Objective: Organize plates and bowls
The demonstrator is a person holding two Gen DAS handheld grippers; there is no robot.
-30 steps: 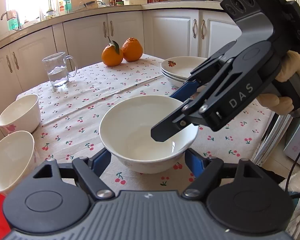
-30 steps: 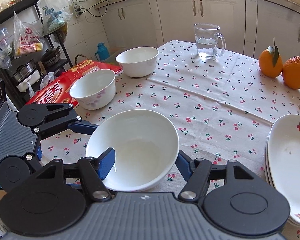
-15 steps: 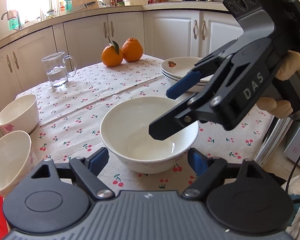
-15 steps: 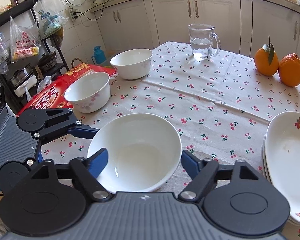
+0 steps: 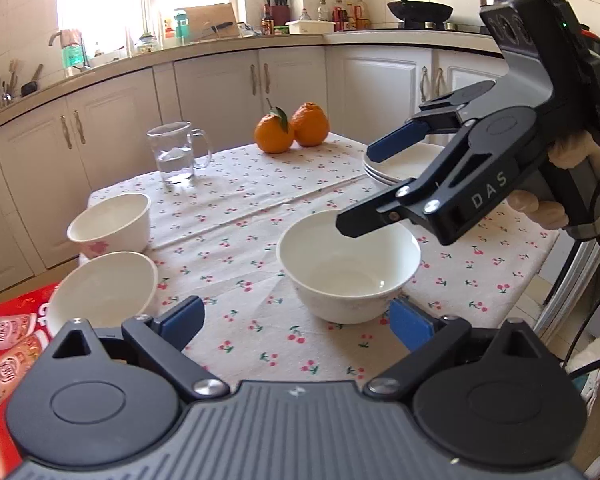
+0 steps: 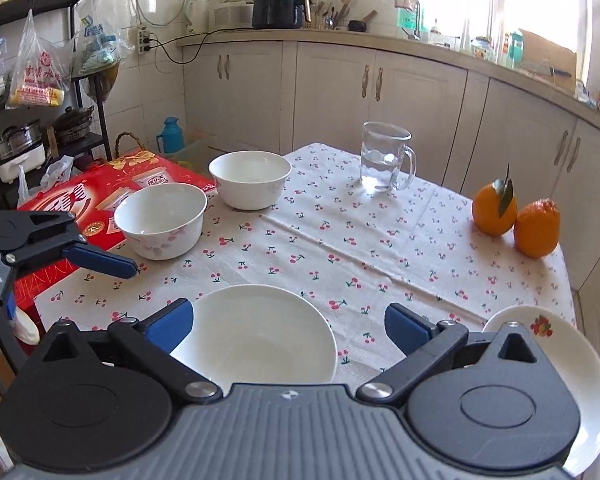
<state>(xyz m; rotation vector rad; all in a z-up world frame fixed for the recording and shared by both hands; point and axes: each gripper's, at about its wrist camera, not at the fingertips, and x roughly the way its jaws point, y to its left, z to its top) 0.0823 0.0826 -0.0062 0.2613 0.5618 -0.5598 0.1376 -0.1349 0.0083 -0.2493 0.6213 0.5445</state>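
A plain white bowl [image 5: 350, 266] stands on the cherry-print tablecloth near its front edge; it also shows in the right wrist view [image 6: 256, 336]. My left gripper [image 5: 296, 322] is open, pulled back from the bowl and touching nothing. My right gripper [image 6: 288, 326] is open and empty, hovering above the bowl; it shows in the left wrist view [image 5: 360, 188]. Two more white bowls [image 6: 161, 220] [image 6: 250, 179] sit at the table's left side. A stack of white plates [image 5: 404, 166] lies at the right; it also shows in the right wrist view [image 6: 580, 364].
A glass mug of water [image 5: 177, 152] and two oranges [image 5: 291, 133] stand at the far side of the table. A red printed box [image 6: 84, 204] lies under the nearest left bowl. White kitchen cabinets [image 5: 220, 92] ring the table.
Both grippers have pulled back and up from the near bowl, which stays on the cloth. The bowl now sits farther from the left fingers.
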